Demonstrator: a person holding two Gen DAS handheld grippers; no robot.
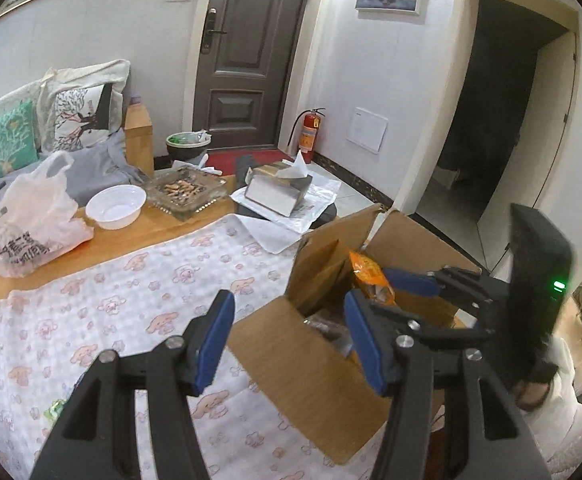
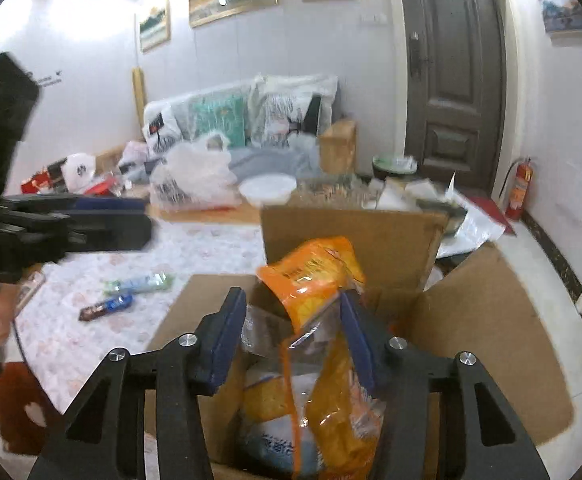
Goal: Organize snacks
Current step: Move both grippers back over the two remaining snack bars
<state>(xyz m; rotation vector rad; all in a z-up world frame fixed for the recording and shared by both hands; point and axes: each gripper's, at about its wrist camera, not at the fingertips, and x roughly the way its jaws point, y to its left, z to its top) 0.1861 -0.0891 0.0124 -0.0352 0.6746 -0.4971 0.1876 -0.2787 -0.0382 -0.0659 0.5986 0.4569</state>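
Cartoon-print cloth (image 1: 131, 300) over wooden table (image 1: 103, 244), cardboard box (image 1: 311, 360) atop.

A white cloth (image 1: 131, 300) printed with pale pink cartoon figures covers the light wooden worktop (image 1: 103, 242). On it stands a plain brown cardboard box (image 2: 471, 320) holding an orange snack bag (image 2: 315, 276) with a clear panel. Both the left claw (image 1: 291, 340) and the right claw (image 2: 295, 344) are black with blue pads. On the cloth lie a pale green wrapper (image 2: 139, 284) and a blue-and-brown one (image 2: 107, 307). A white bowl (image 1: 115, 206) sits beside a translucent white plastic bag (image 1: 35, 220) with black lettering. A teal cushion (image 1: 11, 144) carries a white branching motif. The door (image 1: 247, 56) is dark brown; the fire extinguisher (image 1: 311, 132) red.
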